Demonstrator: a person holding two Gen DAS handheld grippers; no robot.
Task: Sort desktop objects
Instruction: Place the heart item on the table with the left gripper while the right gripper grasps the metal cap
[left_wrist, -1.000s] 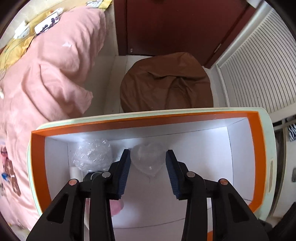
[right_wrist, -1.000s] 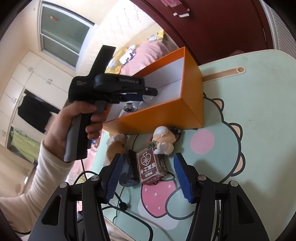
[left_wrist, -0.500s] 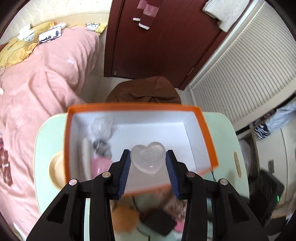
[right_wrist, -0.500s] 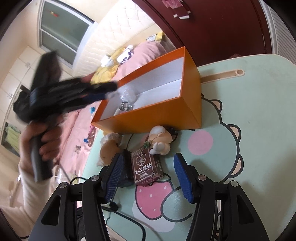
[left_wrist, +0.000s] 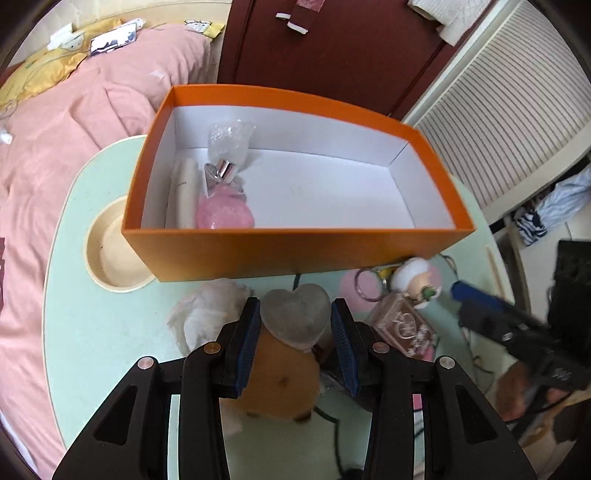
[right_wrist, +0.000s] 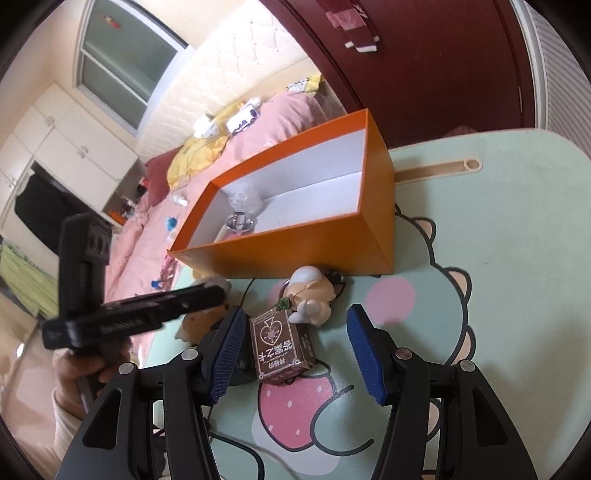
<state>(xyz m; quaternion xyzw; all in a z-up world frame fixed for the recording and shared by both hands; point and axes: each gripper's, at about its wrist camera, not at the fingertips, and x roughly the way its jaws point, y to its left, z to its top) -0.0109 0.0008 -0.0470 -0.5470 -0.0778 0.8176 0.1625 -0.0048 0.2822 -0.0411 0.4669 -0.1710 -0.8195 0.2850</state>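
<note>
My left gripper (left_wrist: 295, 332) pinches a translucent heart (left_wrist: 295, 314) between its blue pads, one pad against each side of the heart. The heart is held above the table (left_wrist: 96, 332), on the near side of the orange box (left_wrist: 295, 251) and outside it, over a brown plush toy (left_wrist: 280, 380) that lies on the table below the fingers.

The orange box stands on the table toward its far edge. At the left end of the box lie a pink lump (left_wrist: 225, 214), a cream stick (left_wrist: 184, 192), a shiny metal piece (left_wrist: 221, 171) and a crumpled clear bag (left_wrist: 231, 138). The right end of the box shows only its white floor. A round cream recess (left_wrist: 110, 258) in the table sits just beside the box's near left corner.

My right gripper (right_wrist: 295, 350) is spread wide and grips nothing. A brown card box (right_wrist: 280, 343) stands on the table between its fingers, nearer the left pad; whether it touches that pad cannot be told. A small figurine (right_wrist: 310, 295) lies just beyond the card box, near the front wall of the orange box. A black cable (right_wrist: 236, 443) runs across the table's near edge.
</note>
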